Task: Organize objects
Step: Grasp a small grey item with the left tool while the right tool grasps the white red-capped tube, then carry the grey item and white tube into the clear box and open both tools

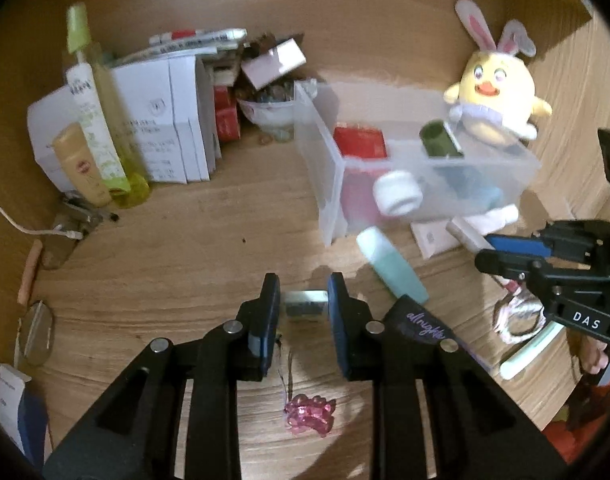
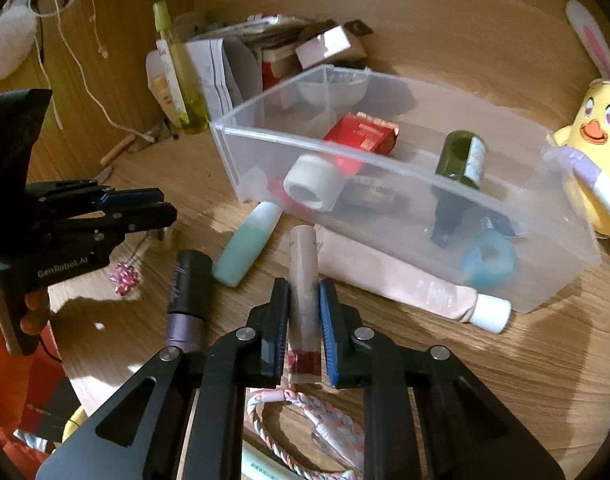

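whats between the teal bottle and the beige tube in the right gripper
Bare wood tabletop separates the teal bottle from the beige tube, seen in the right wrist view.

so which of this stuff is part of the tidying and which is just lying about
In the job:
right gripper clamped on pink tube
left gripper holding small silver piece
clear bin
teal bottle

Lying about:
chick plush
white boxes
charging cable

"DAS" in white on the right gripper (image 1: pixel 501 258); "GenRobot.AI" on the left gripper (image 2: pixel 167 205). "allnighter" in purple script on the black tube (image 1: pixel 423 322). Box print unreadable.
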{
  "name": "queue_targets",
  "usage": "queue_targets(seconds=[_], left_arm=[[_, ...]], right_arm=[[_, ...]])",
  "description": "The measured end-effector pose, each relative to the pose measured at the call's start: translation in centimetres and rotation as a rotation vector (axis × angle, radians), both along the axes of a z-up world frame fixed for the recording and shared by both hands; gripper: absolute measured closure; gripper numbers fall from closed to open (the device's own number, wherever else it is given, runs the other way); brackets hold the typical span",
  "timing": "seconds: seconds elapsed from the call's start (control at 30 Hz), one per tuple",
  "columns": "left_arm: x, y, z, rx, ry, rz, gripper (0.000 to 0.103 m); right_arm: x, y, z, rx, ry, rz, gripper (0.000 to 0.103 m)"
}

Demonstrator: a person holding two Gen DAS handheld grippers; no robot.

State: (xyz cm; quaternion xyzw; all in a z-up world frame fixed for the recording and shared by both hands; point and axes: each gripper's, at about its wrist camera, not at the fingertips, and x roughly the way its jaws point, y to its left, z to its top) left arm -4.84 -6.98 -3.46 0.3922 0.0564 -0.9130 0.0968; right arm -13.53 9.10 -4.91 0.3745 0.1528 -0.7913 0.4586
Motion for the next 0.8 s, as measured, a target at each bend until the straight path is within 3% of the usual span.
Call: queue_targets(seconds=[0.8], left_arm=[[-1.5,2.5,6.9,0.003,0.198,-0.007,0.079]], right_arm=[[-3.0,5.5,6.2,-0.176,0.088,-0.142,0.089]])
